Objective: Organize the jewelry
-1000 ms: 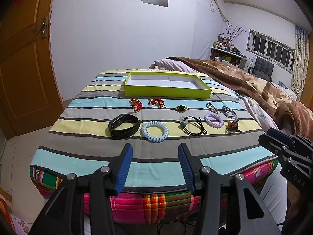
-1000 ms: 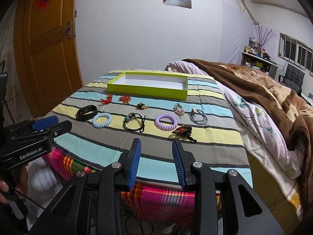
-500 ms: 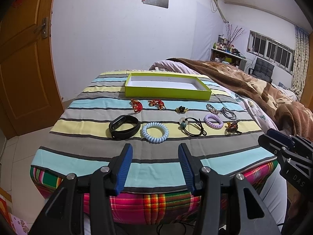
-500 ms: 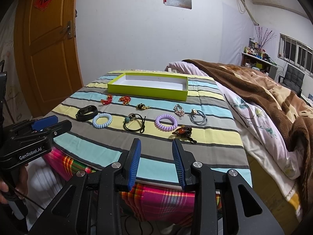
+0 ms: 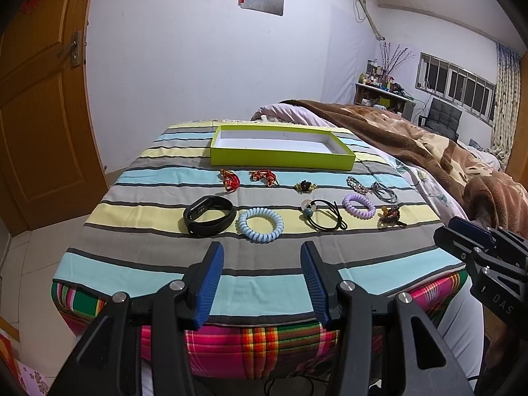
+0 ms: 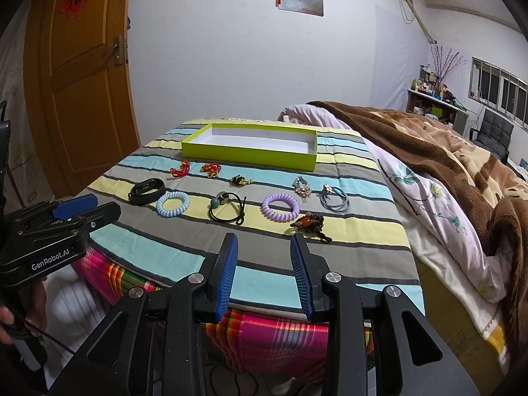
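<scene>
Several jewelry pieces lie in two rows on a striped cloth: a black wristband [image 5: 208,214], a light blue coil tie [image 5: 260,224], a black cord with a bead [image 5: 323,214], a purple coil tie [image 5: 358,205] and red knots [image 5: 264,177]. An empty lime-green box [image 5: 280,158] stands behind them; it also shows in the right wrist view [image 6: 250,153]. My left gripper [image 5: 260,250] is open and empty, near the cloth's front edge. My right gripper [image 6: 264,241] is open and empty, in front of the purple tie [image 6: 280,208].
A wooden door [image 6: 82,76] stands at the left. A bed with a brown blanket [image 6: 445,151] lies to the right. Below the striped cloth hangs a pink plaid cover [image 5: 264,336].
</scene>
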